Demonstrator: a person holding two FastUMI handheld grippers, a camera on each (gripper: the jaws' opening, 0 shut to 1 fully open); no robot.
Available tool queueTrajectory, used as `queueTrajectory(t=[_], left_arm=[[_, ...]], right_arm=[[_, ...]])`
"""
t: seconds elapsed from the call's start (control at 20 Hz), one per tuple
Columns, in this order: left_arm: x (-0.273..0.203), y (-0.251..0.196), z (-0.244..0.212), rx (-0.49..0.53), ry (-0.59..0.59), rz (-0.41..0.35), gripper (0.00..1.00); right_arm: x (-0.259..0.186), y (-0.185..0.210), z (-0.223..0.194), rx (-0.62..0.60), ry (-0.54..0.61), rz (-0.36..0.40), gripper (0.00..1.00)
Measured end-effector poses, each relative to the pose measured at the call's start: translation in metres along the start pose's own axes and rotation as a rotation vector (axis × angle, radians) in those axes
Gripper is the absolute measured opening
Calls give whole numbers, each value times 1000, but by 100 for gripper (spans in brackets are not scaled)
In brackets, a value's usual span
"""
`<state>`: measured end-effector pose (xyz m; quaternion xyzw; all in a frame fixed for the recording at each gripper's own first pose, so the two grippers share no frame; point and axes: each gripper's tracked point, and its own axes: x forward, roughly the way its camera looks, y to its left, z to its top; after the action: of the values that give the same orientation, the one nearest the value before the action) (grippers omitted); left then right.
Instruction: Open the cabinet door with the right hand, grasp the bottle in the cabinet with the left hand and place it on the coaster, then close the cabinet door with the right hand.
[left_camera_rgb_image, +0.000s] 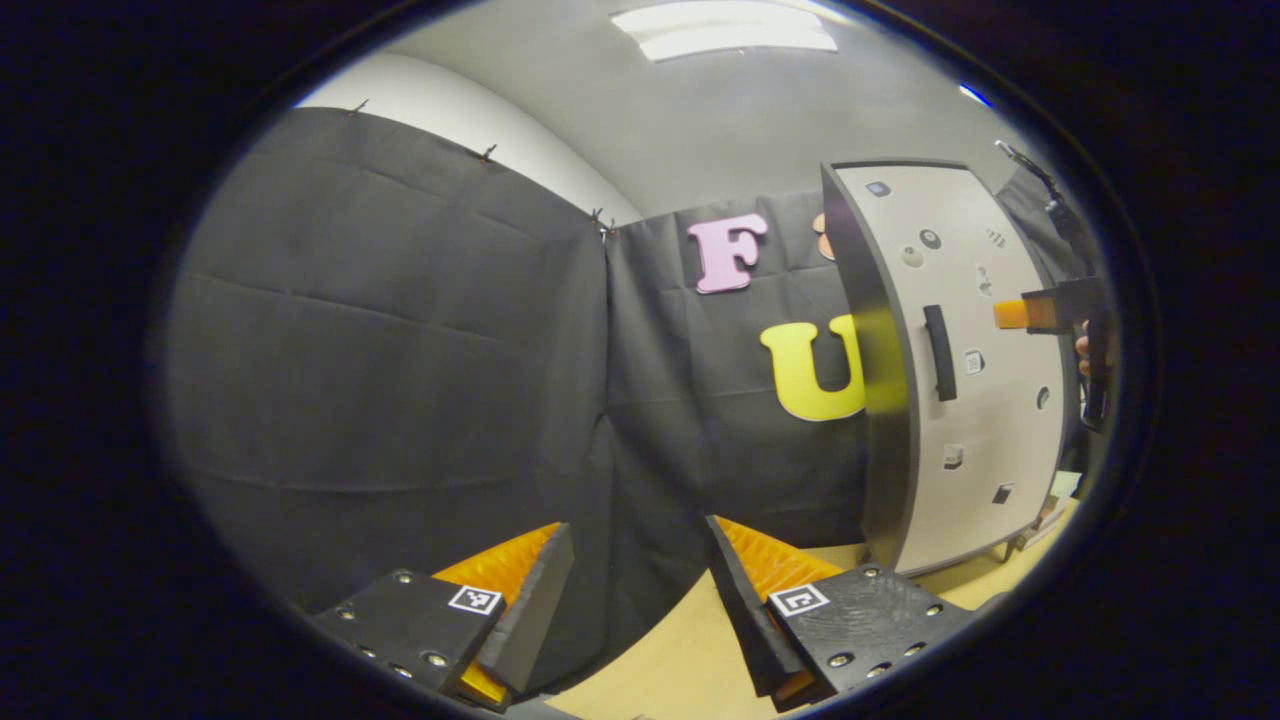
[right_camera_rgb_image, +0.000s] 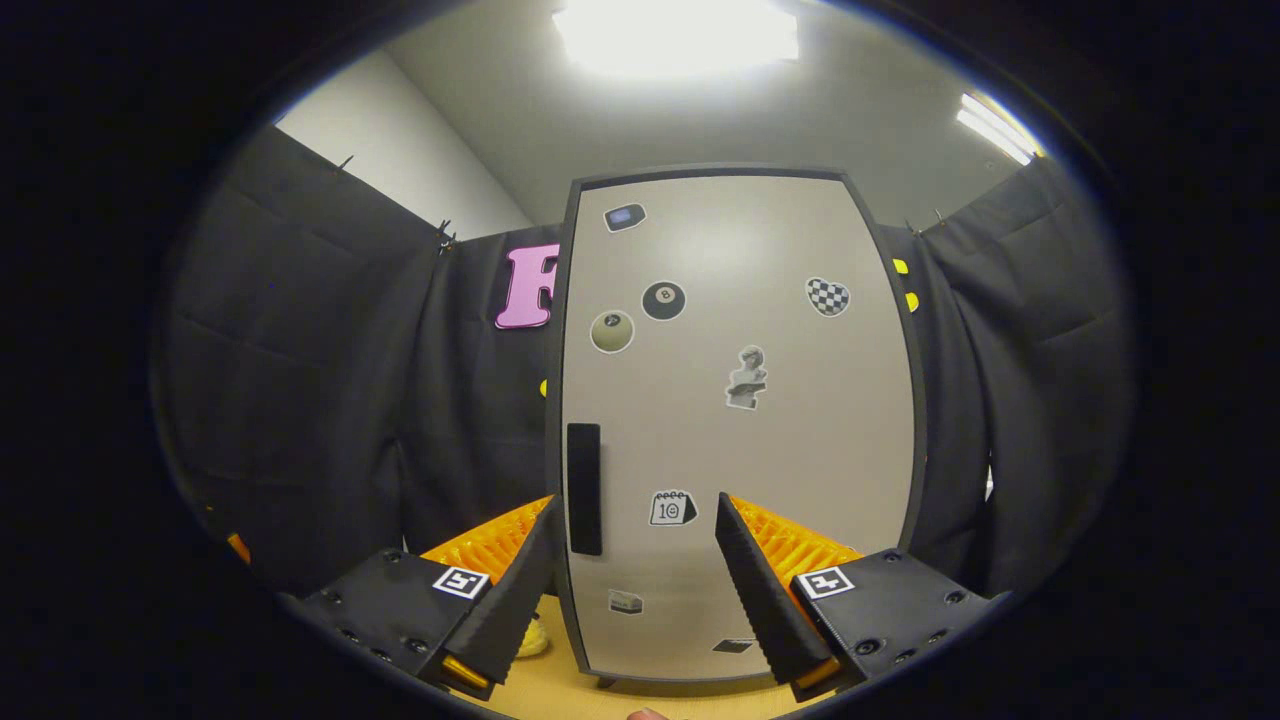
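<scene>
The cabinet (right_camera_rgb_image: 740, 420) stands upright on the tan table (left_camera_rgb_image: 690, 660), its beige door (right_camera_rgb_image: 740, 300) shut flush within a dark frame, so I cannot see inside it or tell what it holds. A dark vertical handle (right_camera_rgb_image: 584, 488) sits near the door's left edge, about mid-height. Small stickers are scattered over the door face, among them two ball shapes (right_camera_rgb_image: 663, 300), a checkered heart (right_camera_rgb_image: 827, 296) and a little bust figure (right_camera_rgb_image: 746, 378).

In the right gripper view, my right gripper (right_camera_rgb_image: 635, 560) faces the door squarely from close by, its fingers (right_camera_rgb_image: 762, 590) spread wide with nothing between them; the handle appears just inside the left finger, though I cannot tell whether there is contact.

In the left gripper view, my left gripper (left_camera_rgb_image: 640, 590) hangs over the table with its fingers (left_camera_rgb_image: 740, 600) wide apart and nothing held, pointed at the black cloth wall (left_camera_rgb_image: 400, 350). The cabinet (left_camera_rgb_image: 950, 370) stands to its far right, seen at an angle, its handle (left_camera_rgb_image: 938, 352) visible. The right gripper (left_camera_rgb_image: 1060, 310) shows beside the door's right side.
</scene>
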<state>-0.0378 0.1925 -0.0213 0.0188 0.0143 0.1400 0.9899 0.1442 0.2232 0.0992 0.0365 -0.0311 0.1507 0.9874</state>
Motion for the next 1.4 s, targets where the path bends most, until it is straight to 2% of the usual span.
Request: queueTrajectory(t=[0.15, 0.2, 0.25, 0.35, 0.4, 0.6, 0.65, 0.7, 0.85, 0.9, 1.05, 1.1, 1.15, 1.2, 1.25, 1.35, 1.4], left_arm=[[-2, 32, -3, 10, 3, 47, 81], [-1, 40, -5, 13, 4, 58, 79], [-1, 46, -6, 13, 6, 67, 82], [1, 55, -12, 10, 17, 80, 79], [0, 60, -14, 7, 20, 87, 82], [0, 65, -23, -3, 45, 109, 82], [0, 67, -24, -3, 51, 115, 79], [0, 68, -24, -5, 54, 120, 82], [-2, 70, -26, -15, 65, 130, 82], [-3, 70, -27, -16, 70, 132, 79], [-4, 71, -26, -14, 79, 136, 82], [-5, 71, -26, -13, 79, 136, 82], [-5, 72, -25, -13, 79, 137, 82], [-5, 71, -26, -11, 81, 136, 79], [-5, 71, -27, -8, 86, 136, 81], [-6, 71, -27, -8, 97, 130, 81], [-7, 72, -28, -12, 103, 124, 79]], right_arm=[[22, 13, 1, 9, 3, 9, 96], [29, 17, 1, 8, 7, 11, 96], [35, 20, -2, 4, 22, 10, 96], [48, 23, -5, -12, 43, 1, 96], [54, 26, -7, -16, 53, 0, 96], [76, 36, -25, -23, 120, 16, 94], [80, 39, -29, -26, 134, 17, 96], [85, 41, -32, -27, 142, 20, 96], [97, 44, -42, -31, 178, 21, 96], [101, 45, -46, -32, 191, 17, 96], [110, 41, -57, -11, 231, 0, 72], [112, 42, -60, 5, 247, -2, 68], [114, 41, -63, 19, 261, 1, 58], [115, 41, -64, 30, 270, 2, 62], [116, 41, -67, 41, 272, 1, 58], [116, 40, -64, 21, 273, 5, 36], [117, 41, -64, 11, 273, 7, 36]])
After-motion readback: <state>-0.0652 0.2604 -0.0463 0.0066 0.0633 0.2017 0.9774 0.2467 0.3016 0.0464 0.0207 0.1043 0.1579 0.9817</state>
